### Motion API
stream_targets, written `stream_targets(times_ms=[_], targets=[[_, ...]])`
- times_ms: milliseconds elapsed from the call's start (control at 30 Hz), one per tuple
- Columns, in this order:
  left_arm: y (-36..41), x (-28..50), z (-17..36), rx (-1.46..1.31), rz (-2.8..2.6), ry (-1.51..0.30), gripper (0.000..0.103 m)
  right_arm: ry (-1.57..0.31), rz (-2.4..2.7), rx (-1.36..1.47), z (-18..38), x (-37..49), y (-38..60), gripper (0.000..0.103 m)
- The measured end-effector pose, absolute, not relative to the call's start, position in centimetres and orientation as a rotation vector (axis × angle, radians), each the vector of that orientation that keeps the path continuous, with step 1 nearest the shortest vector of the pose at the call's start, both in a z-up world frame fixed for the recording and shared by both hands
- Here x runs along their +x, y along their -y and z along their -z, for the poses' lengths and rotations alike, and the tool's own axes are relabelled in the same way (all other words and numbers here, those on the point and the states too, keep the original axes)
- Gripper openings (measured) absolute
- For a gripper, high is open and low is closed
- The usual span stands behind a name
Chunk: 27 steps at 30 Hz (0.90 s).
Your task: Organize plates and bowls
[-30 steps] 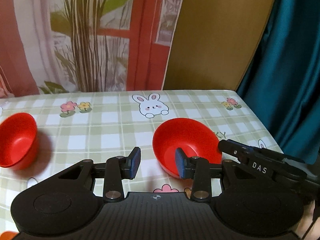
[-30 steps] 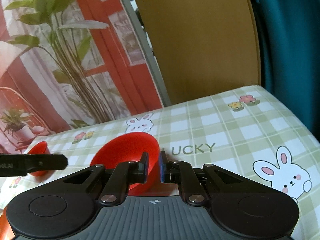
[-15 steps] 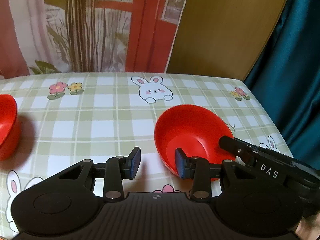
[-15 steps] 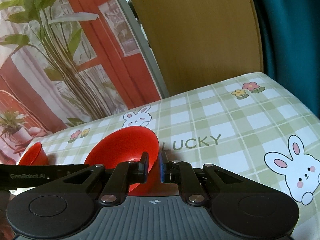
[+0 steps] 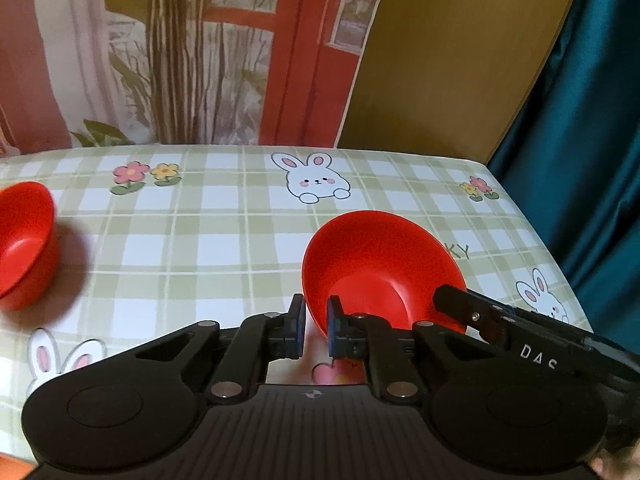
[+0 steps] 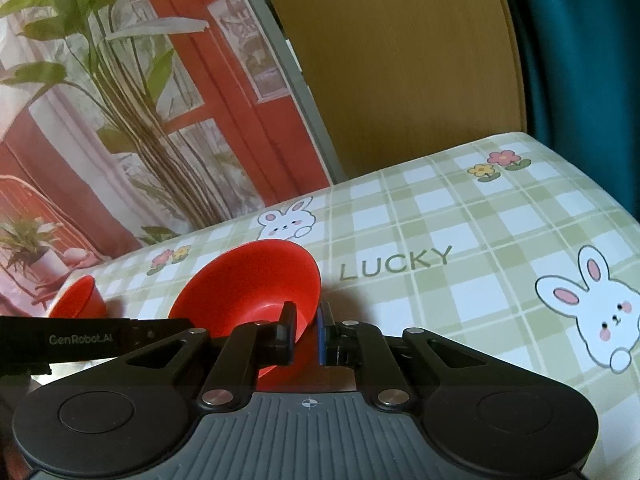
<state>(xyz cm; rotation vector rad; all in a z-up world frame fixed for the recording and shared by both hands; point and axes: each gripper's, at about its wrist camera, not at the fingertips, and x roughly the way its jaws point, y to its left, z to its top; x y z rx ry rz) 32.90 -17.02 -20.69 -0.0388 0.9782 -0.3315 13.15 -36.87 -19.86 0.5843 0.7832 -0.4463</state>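
A red bowl [image 5: 380,268] is tilted above the checked tablecloth, held at both sides. My left gripper [image 5: 315,326] is shut on its left rim, one finger outside and one inside. My right gripper [image 6: 307,334] is shut on the opposite rim of the same bowl [image 6: 256,280]. A second red bowl [image 5: 24,240] stands on the table at the far left; it also shows in the right wrist view [image 6: 78,300]. The right gripper's body [image 5: 520,336] shows in the left wrist view.
The table [image 5: 224,232] has a green checked cloth with rabbits and flowers. A wooden board [image 5: 440,60] and a plant-print backdrop [image 5: 180,52] stand behind it. A teal curtain [image 5: 580,120] hangs past the right table edge.
My left gripper has closed from open onto the bowl's left rim. The right gripper has kept its hold. The bowl on the left has come further into view.
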Motion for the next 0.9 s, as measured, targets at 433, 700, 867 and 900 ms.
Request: stream_targets(times_ms=[433,700,867,900], targets=[[10.2,30.8,13.8,-0.041,0.275,-0.91,0.012,-0.716,0.364,0.637,15.9,15.7,32.0,0.009],[4.8,29.5,10.3,-0.042,0.23,-0.847,0.012,-0.705,0.271,0.645,14.0,19.1,26.9,0.009],[1.9,28.9,9.1,-0.048,0.205,-0.824,0.012,-0.721,0.22,0.625,13.2,21.3,24.1,0.01],[1.4,28.9,9.0,-0.053,0.201,-0.82,0.012,-0.723,0.213,0.62,13.1,21.7,23.6,0.01]])
